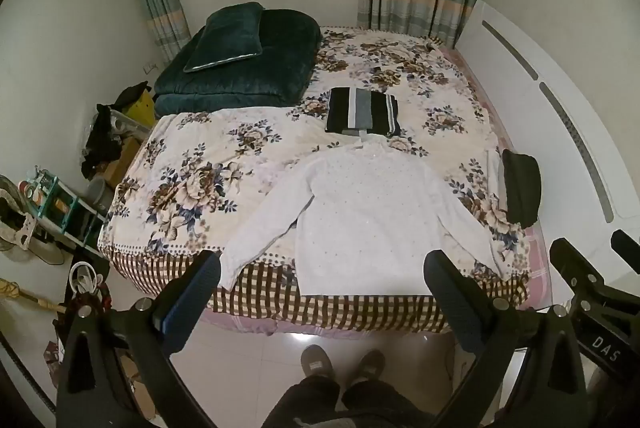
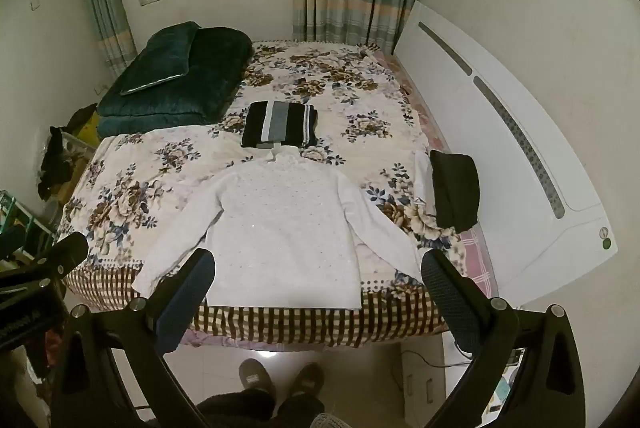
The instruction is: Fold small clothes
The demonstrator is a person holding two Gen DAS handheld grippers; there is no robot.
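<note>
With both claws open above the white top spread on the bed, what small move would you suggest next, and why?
Probably lower the left claw onto the left sleeve of the white top, ready to fold it inward. The top lies flat with both sleeves spread out, unfolded, while the striped garment behind it is already folded. Both claws, the right claw too, are open and hold nothing.

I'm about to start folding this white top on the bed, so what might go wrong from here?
The white top lies with its hem and left sleeve over the bed's front edge, so a tug may slide it to the floor. The striped folded garment sits close behind its collar and could be knocked during the fold.
</note>
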